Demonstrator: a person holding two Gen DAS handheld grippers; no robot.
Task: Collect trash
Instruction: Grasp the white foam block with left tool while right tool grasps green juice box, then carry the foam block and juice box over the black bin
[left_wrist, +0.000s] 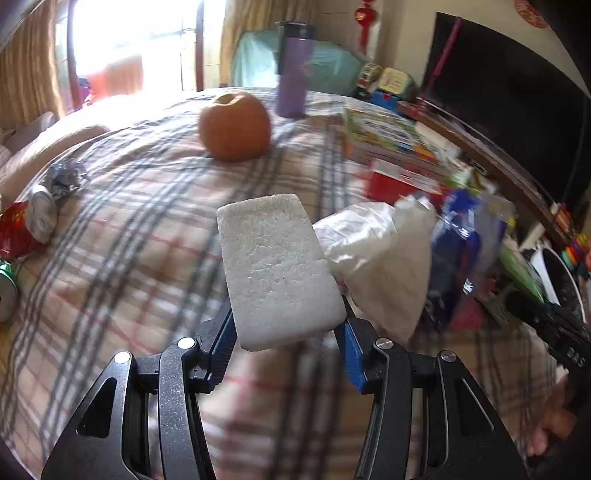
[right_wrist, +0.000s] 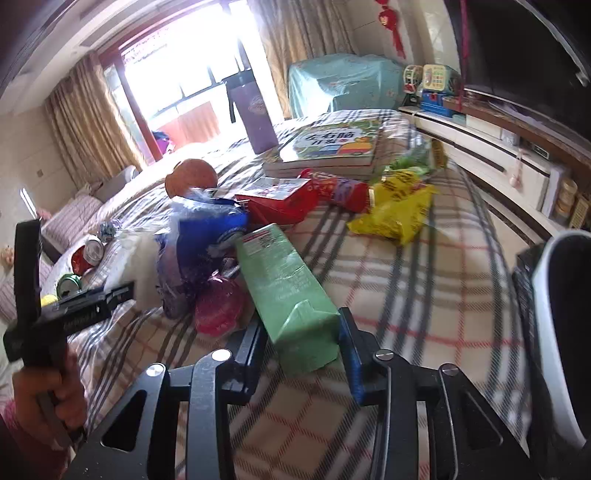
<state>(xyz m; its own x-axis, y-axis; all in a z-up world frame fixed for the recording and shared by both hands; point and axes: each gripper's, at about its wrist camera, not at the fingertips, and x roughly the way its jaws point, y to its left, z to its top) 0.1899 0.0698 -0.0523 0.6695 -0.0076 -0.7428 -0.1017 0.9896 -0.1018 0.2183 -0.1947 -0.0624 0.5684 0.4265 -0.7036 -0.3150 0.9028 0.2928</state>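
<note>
My left gripper (left_wrist: 286, 325) is shut on a white foam block (left_wrist: 275, 269) and holds it above the plaid bed cover. My right gripper (right_wrist: 303, 339) is shut on a green carton (right_wrist: 284, 284), lifted above the cover. Trash lies on the bed: crumpled white tissue (left_wrist: 376, 258), a blue plastic wrapper (right_wrist: 207, 229), a red pack (right_wrist: 280, 201), a yellow bag (right_wrist: 395, 210), crushed cans (left_wrist: 22, 225) and foil (left_wrist: 64, 175) at the left. The left gripper's body also shows in the right wrist view (right_wrist: 74, 310).
An orange (left_wrist: 234, 127) and a purple flask (left_wrist: 294, 70) stand further back on the bed (left_wrist: 129, 258). A stack of children's books (right_wrist: 332, 147) lies at the back right. A white-rimmed bin (right_wrist: 554, 332) stands at the right edge. A TV (left_wrist: 509, 96) stands on a cabinet on the right.
</note>
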